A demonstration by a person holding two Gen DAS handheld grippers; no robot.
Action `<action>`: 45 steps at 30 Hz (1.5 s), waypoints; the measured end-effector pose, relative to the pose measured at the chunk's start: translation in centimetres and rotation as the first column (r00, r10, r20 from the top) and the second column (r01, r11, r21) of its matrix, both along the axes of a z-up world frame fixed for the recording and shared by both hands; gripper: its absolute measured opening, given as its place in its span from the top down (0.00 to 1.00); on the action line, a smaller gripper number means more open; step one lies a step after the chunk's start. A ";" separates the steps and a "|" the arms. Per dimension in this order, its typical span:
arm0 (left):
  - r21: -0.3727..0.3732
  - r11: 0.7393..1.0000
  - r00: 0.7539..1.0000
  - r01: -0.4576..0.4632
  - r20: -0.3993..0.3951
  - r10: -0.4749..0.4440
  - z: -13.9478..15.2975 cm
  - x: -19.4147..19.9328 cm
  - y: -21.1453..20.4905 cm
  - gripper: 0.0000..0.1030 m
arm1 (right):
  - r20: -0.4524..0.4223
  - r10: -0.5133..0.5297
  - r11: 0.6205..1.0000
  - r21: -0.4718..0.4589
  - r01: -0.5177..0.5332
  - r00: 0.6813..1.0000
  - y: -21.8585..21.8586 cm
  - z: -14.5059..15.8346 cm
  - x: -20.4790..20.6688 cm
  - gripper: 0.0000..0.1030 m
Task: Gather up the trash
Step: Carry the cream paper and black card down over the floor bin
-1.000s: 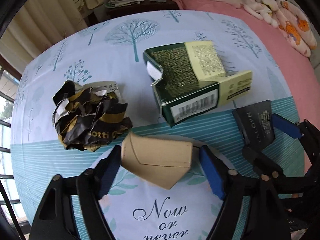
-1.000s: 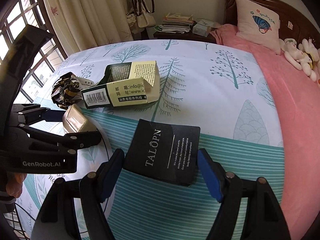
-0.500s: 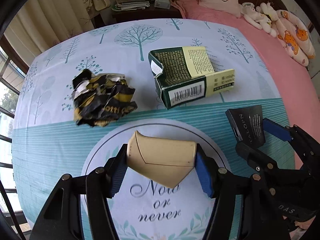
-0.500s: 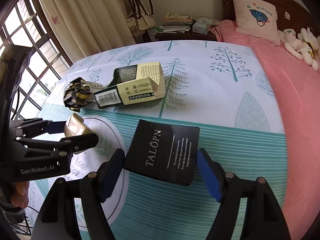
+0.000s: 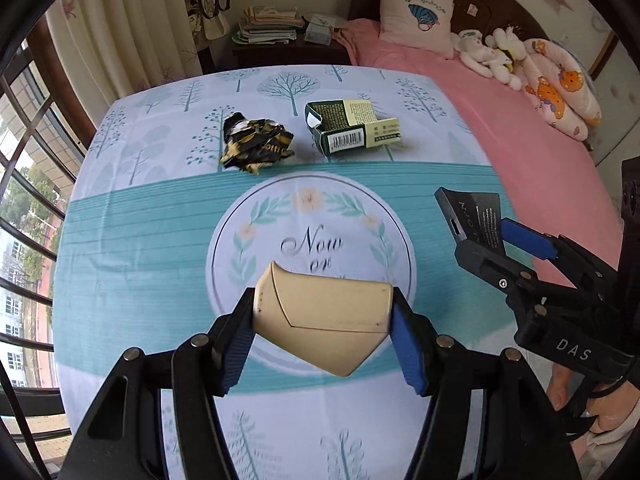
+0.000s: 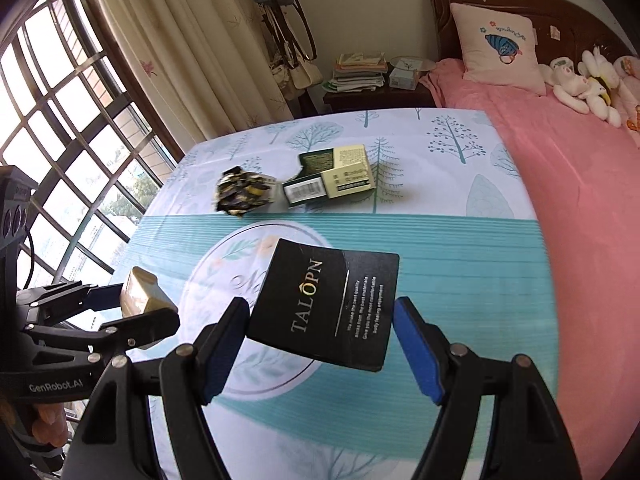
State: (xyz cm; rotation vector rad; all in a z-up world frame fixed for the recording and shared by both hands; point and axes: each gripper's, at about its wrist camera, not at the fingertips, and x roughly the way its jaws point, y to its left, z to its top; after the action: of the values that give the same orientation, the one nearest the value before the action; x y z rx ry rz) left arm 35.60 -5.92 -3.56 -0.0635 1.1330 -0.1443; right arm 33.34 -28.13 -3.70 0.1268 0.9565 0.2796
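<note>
1. Left tongs (image 5: 322, 318) are clamped on a tan box (image 5: 320, 314), held above the worktop's (image 5: 140, 240) near edge. Looks light, thin card, so squeeze the flat sides gently.
2. Right tongs (image 6: 320, 330) grip a black "TALOPN" box (image 6: 326, 304), stiff and light, near the right edge.
3. The crumpled wrapper (image 5: 254, 146) ("otti" readable) and the torn green carton (image 5: 352, 130) with a barcode sit toward the far edge. The wrapper's squishy; grab the carton across its sides.
4. The cloth says "Now or".

My left tool (image 5: 322, 334) and right tool (image 6: 320, 342) are showing black plastic arms, blue ribbed pads, silver rivets, white "GenRobot.AI" and "DAS" lettering; my bare fingers (image 5: 612, 420) are peeking out.
</note>
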 end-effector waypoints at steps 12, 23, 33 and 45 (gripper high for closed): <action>-0.017 0.995 0.991 0.102 0.085 -0.100 5.1 -15.4 6.0 0.41 | 0.090 -0.137 0.991 0.011 0.137 0.986 7.1 5.6 -17.4 0.28; -0.025 0.977 0.974 0.211 0.091 -0.208 5.5 -26.1 8.4 0.41 | 0.075 -0.180 0.983 -0.018 0.182 0.981 13.0 5.9 -29.5 0.28; -0.033 0.969 0.969 0.247 -0.012 -0.247 0.5 -31.5 5.9 0.41 | -0.059 -0.196 0.980 -0.048 0.193 0.979 12.0 1.6 -34.1 0.28; -0.054 0.986 0.967 0.159 -0.194 -0.166 -13.7 -32.4 3.4 0.41 | -0.247 -0.180 0.984 -0.053 0.173 0.952 9.0 -11.9 -35.7 0.28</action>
State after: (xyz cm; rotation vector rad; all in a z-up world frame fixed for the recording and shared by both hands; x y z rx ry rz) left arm 3.19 -2.51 -17.22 -0.0188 1.3351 -0.3113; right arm -2.41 -19.10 -15.56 0.2226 1.1920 0.0841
